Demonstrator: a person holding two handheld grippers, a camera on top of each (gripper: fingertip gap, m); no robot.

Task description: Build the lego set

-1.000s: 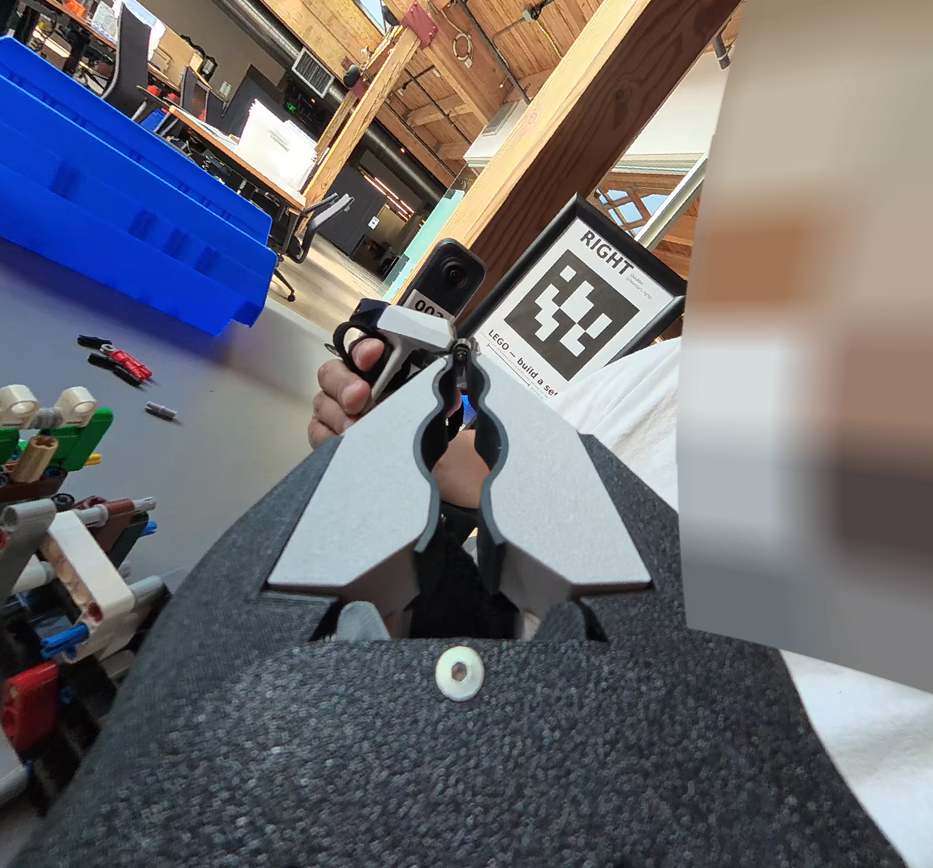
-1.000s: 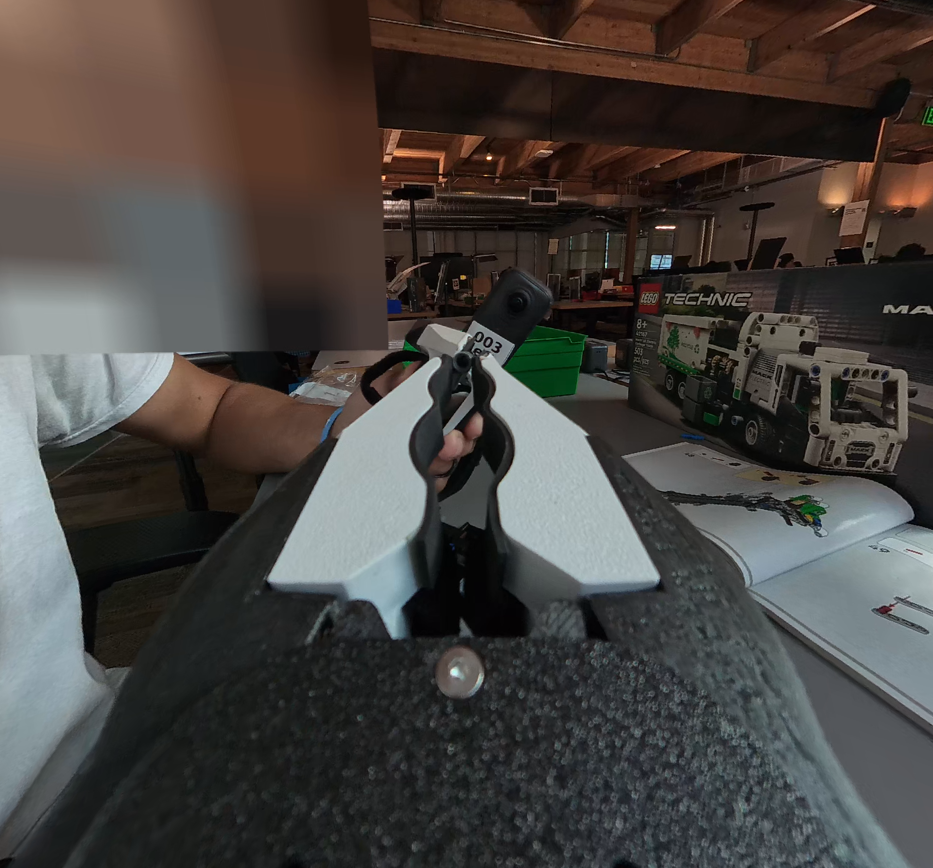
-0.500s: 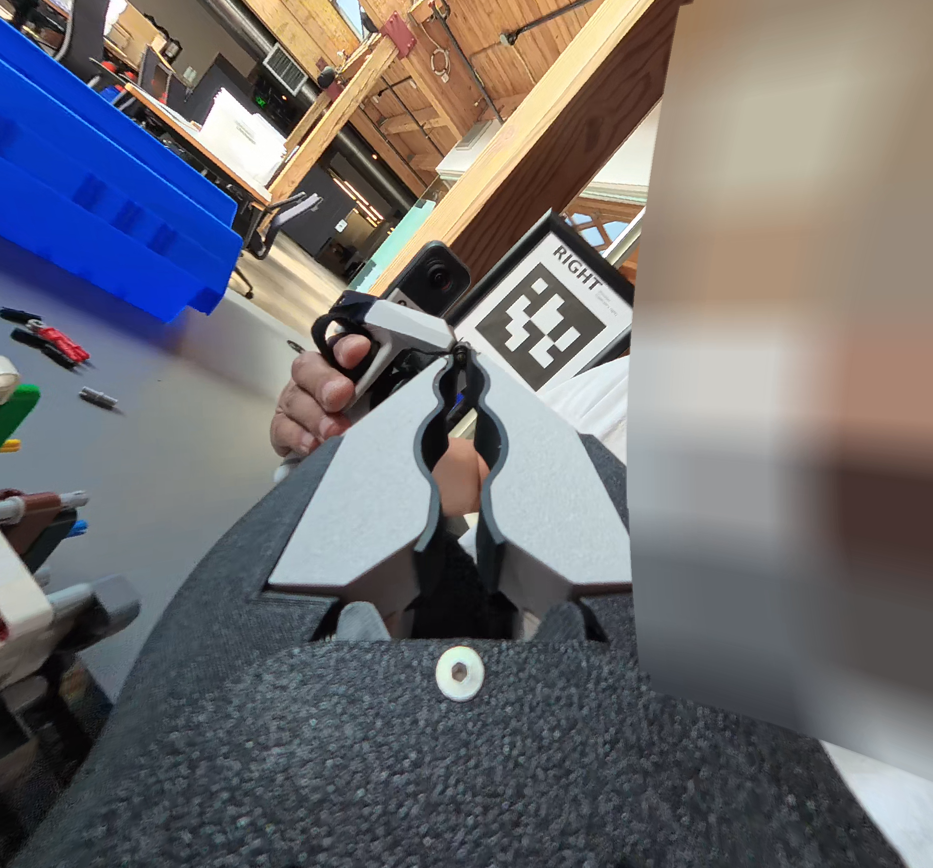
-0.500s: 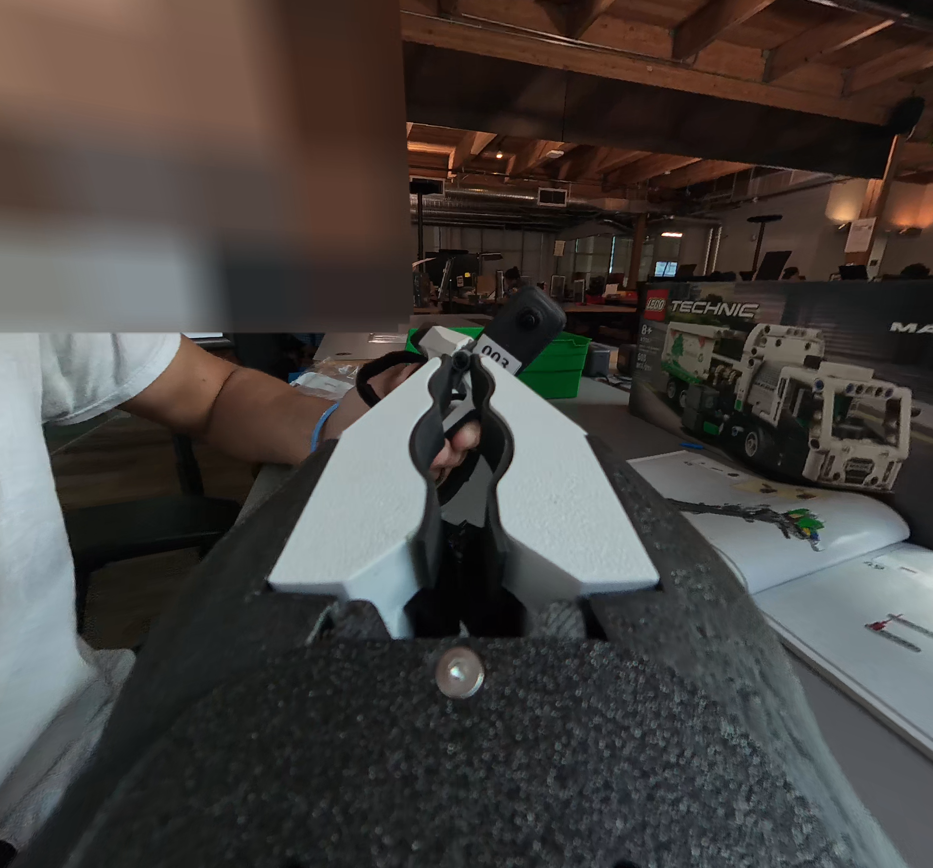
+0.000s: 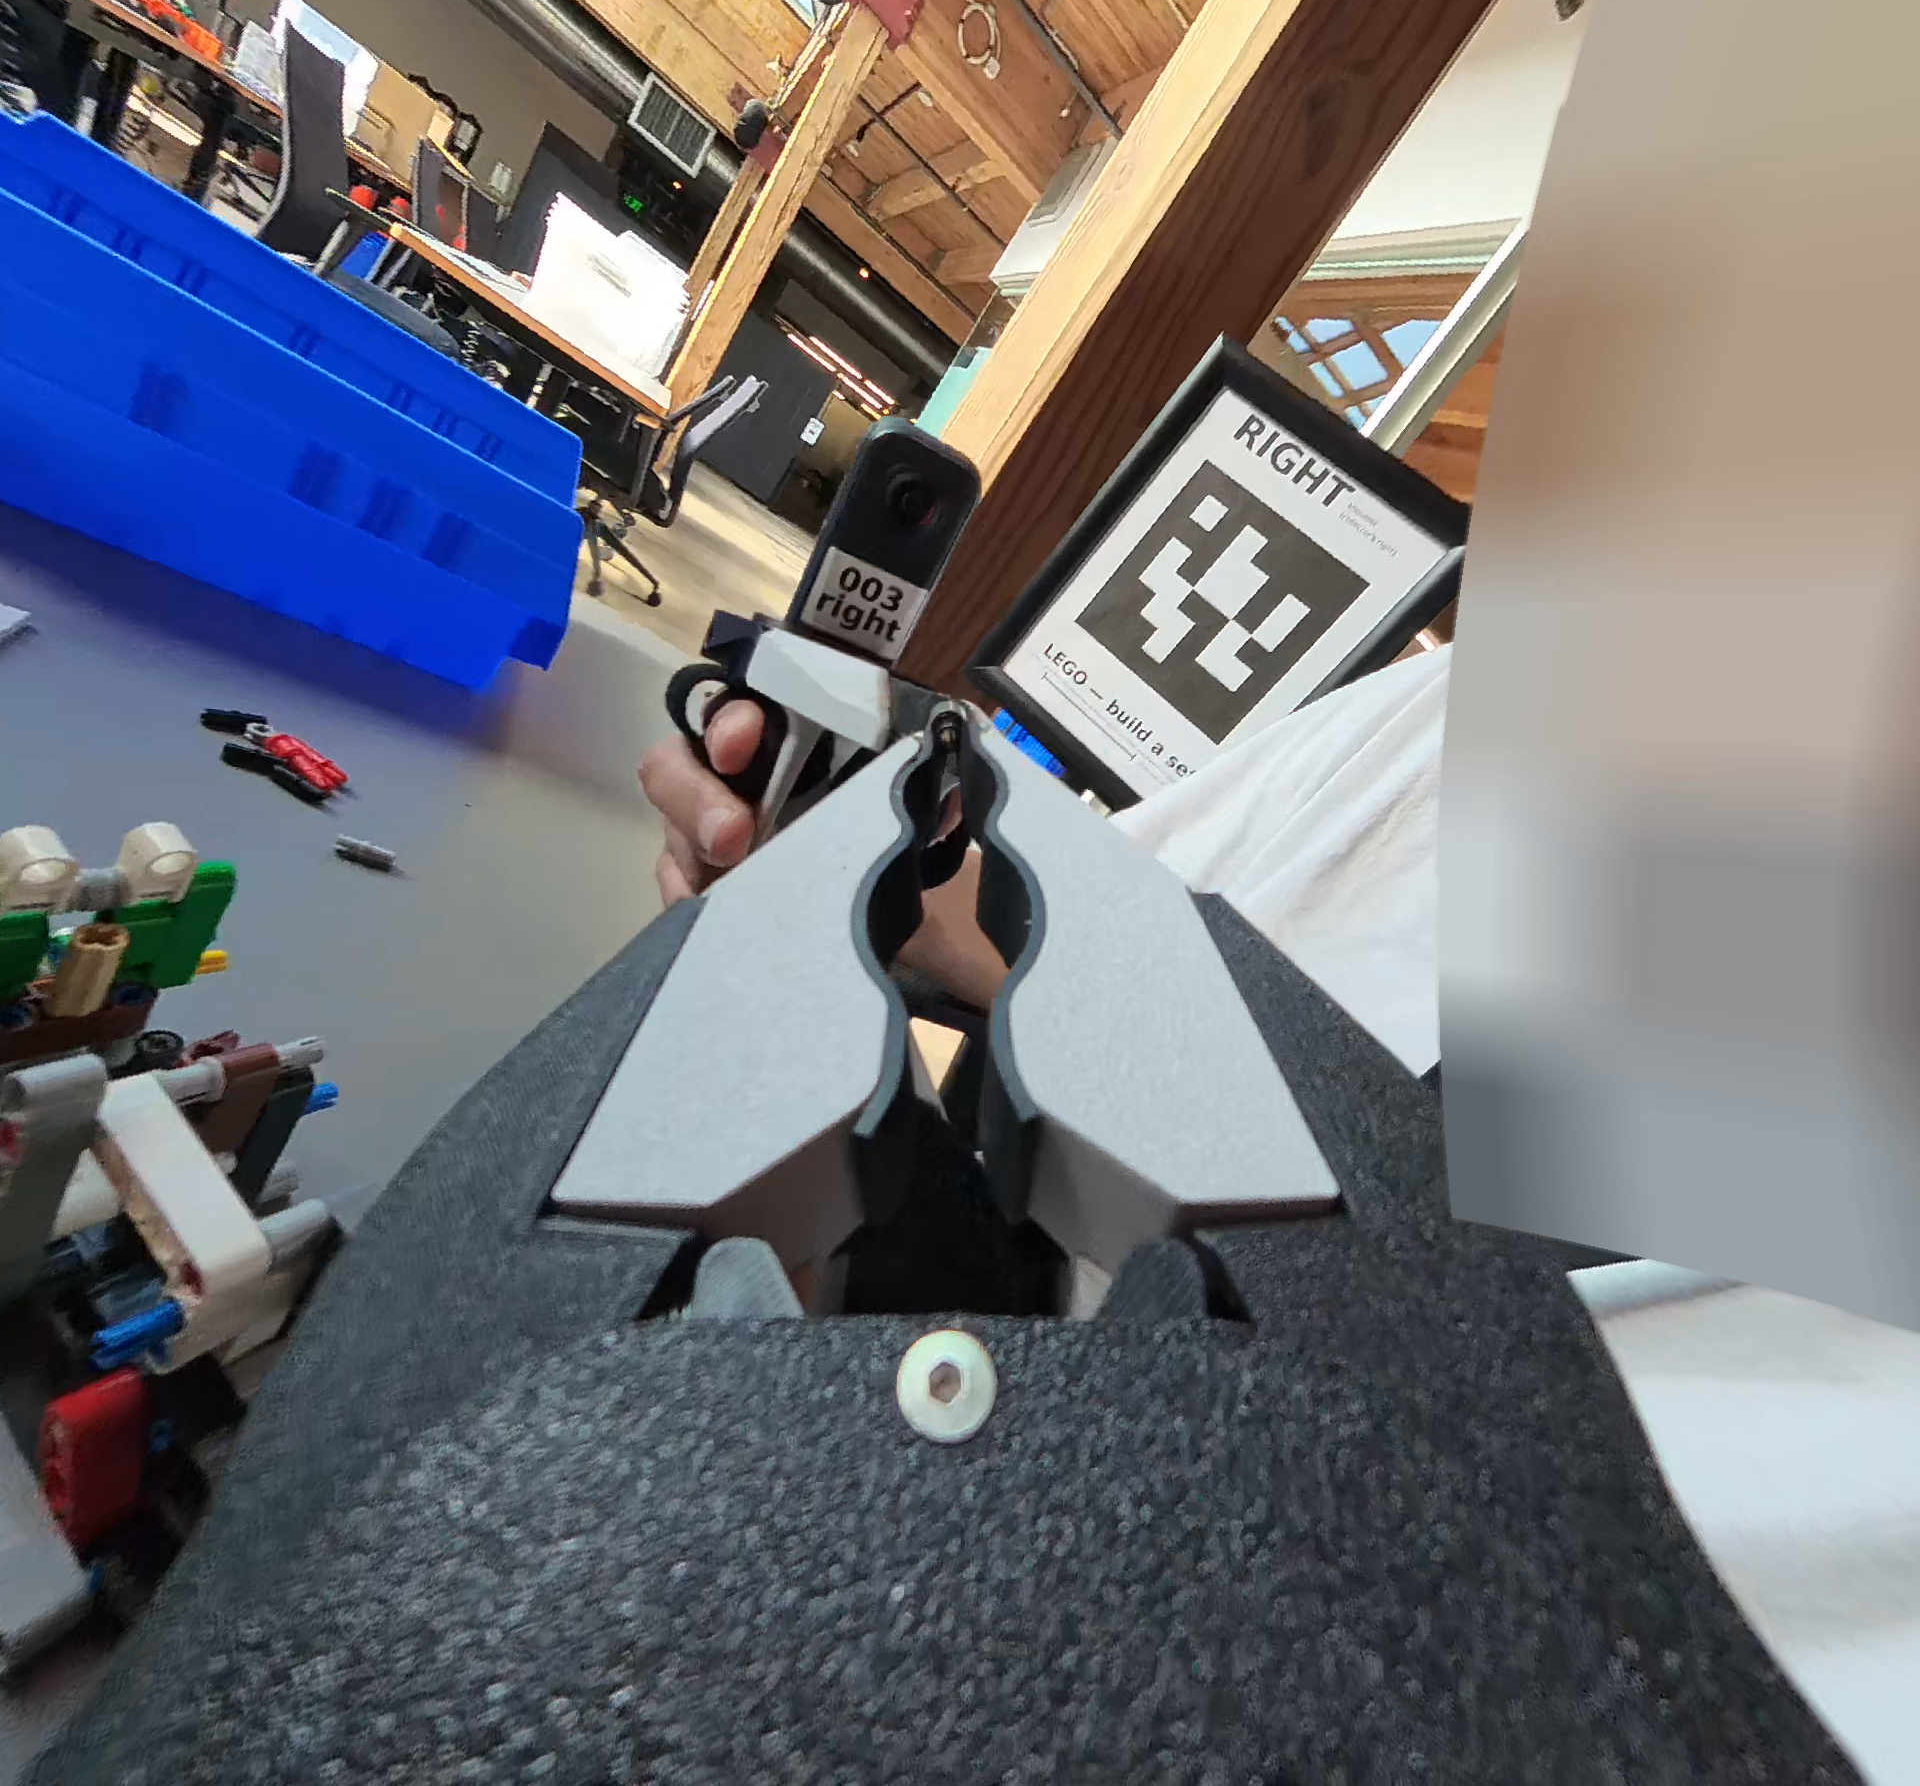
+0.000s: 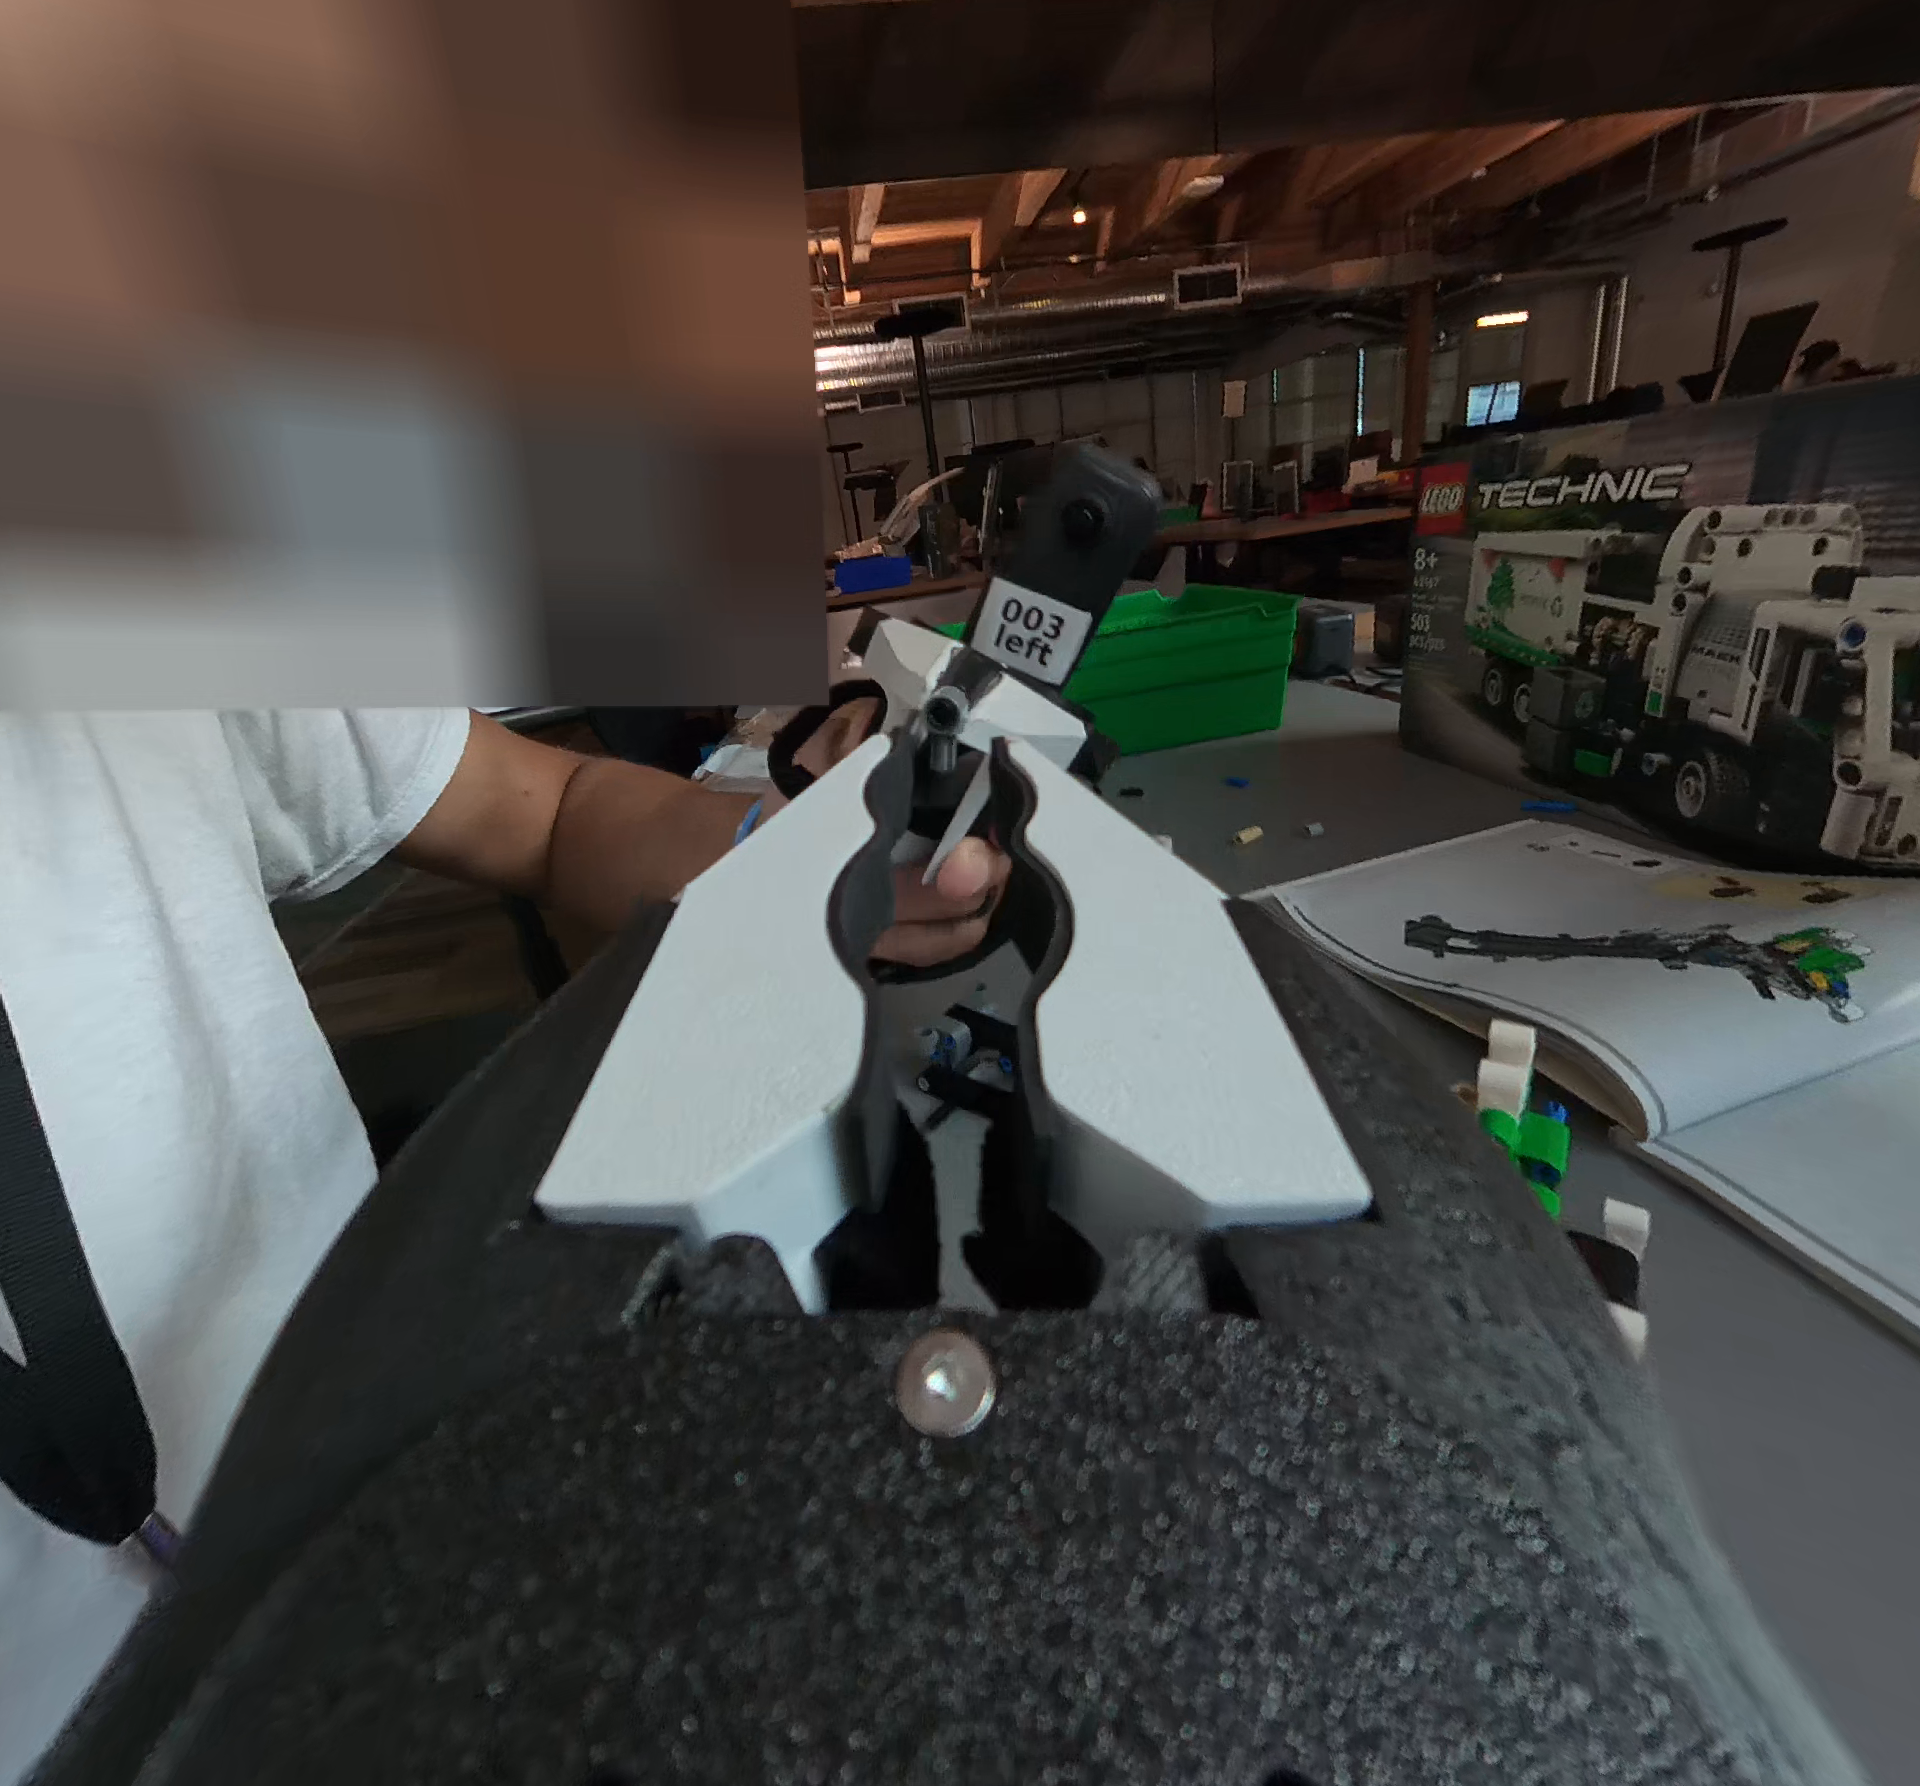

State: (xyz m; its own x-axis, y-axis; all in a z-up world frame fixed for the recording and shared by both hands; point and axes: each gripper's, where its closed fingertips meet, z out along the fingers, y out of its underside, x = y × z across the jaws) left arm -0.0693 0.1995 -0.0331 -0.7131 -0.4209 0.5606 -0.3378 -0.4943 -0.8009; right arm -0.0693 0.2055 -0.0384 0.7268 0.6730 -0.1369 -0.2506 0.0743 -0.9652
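My two grippers point at each other, tip to tip, above the grey table (image 5: 436, 863). The left gripper (image 5: 945, 747) is shut on a small grey Lego pin (image 5: 943, 726) at its very tip. In the right wrist view the same pin (image 6: 943, 728) stands between the tips of the right gripper (image 6: 951, 768). Its jaws stand a little apart around the pin, with a gap on the right side. The half-built Lego model (image 5: 135, 1113), in white, green, brown and red, lies at the left. Part of it shows in the right wrist view (image 6: 1517, 1113).
Loose red and black pieces (image 5: 281, 754) lie near stacked blue bins (image 5: 260, 448). A framed marker sign (image 5: 1216, 593) stands behind. The Lego box (image 6: 1662, 645), open instruction booklet (image 6: 1610, 988) and a green bin (image 6: 1174, 656) are at the right. A person in a white shirt sits close.
Both grippers stay tip to tip on the pin and have shifted a little. The right gripper's jaws stand slightly wider than half a second ago.
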